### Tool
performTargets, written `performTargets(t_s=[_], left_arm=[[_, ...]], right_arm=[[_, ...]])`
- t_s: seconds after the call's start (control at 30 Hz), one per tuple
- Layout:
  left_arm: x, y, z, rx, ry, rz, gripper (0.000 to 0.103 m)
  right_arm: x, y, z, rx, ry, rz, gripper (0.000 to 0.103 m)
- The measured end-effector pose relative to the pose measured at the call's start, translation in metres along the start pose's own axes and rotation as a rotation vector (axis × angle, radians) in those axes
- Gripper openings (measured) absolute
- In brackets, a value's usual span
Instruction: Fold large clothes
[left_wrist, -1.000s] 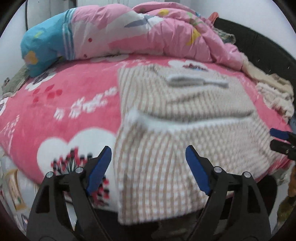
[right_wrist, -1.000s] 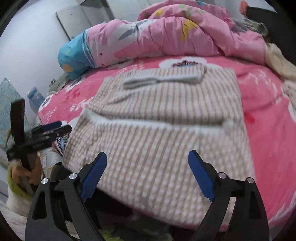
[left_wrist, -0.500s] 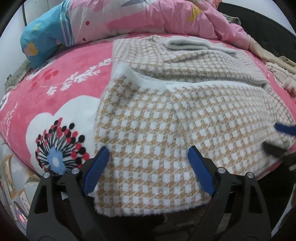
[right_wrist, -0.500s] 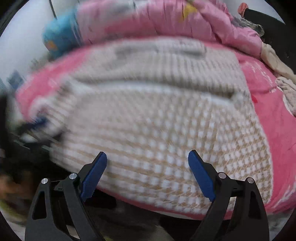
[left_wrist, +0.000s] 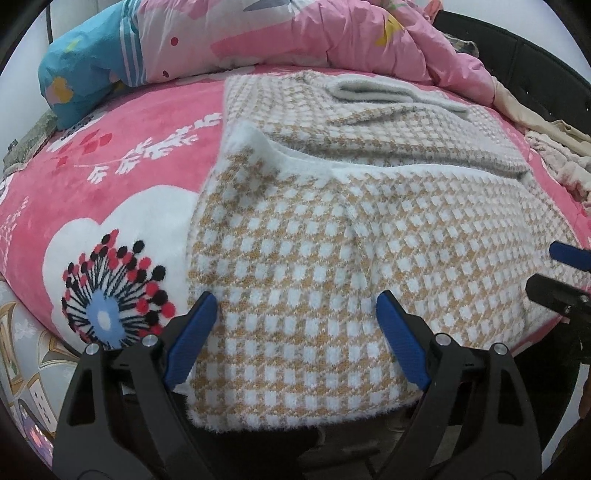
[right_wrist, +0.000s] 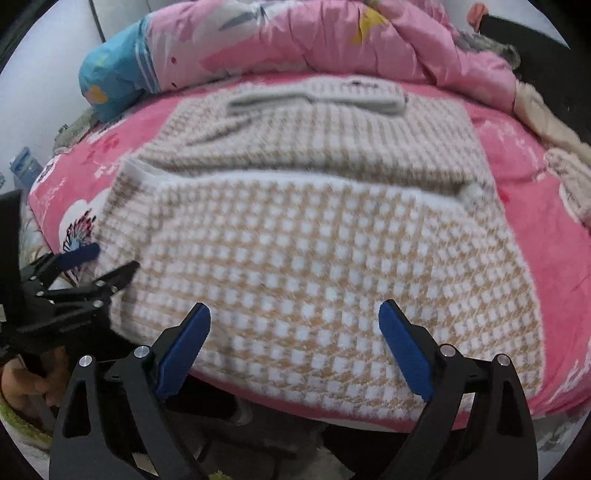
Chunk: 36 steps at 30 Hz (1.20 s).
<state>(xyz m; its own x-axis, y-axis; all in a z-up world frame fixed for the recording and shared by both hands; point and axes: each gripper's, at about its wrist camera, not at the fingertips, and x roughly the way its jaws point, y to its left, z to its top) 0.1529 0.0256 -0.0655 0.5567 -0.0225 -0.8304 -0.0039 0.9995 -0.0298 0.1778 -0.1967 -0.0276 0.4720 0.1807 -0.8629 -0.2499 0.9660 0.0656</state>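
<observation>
Both grippers hang over the checked sweater on the pink blanket. Left gripper has just been opening wide, nothing gripped. Right gripper gapes, empty too.

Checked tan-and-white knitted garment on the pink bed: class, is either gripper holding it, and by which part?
Neither. The left gripper and right gripper stand open over the checked tan-and-white knitted garment's near hem, gripping nothing.

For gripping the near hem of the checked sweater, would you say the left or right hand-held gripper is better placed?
Probably the left hand-held gripper: it is open, with the checked sweater's overhanging hem and left corner between its fingers. The right hand-held gripper, also open, frames the hem mid-width, away from a corner.
</observation>
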Motion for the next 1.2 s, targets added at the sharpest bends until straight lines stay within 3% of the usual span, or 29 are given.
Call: performTargets(t_s=[0.5, 1.2], left_arm=[[-0.001, 0.004, -0.001, -0.02, 0.012, -0.028, 0.085], [0.0, 0.005, -0.001, -0.017, 0.013, -0.032, 0.085]], right_arm=[[0.008, 0.0, 0.007, 0.009, -0.002, -0.037, 0.09], [-0.004, 0.002, 0.009, 0.022, -0.051, 0.003, 0.087]])
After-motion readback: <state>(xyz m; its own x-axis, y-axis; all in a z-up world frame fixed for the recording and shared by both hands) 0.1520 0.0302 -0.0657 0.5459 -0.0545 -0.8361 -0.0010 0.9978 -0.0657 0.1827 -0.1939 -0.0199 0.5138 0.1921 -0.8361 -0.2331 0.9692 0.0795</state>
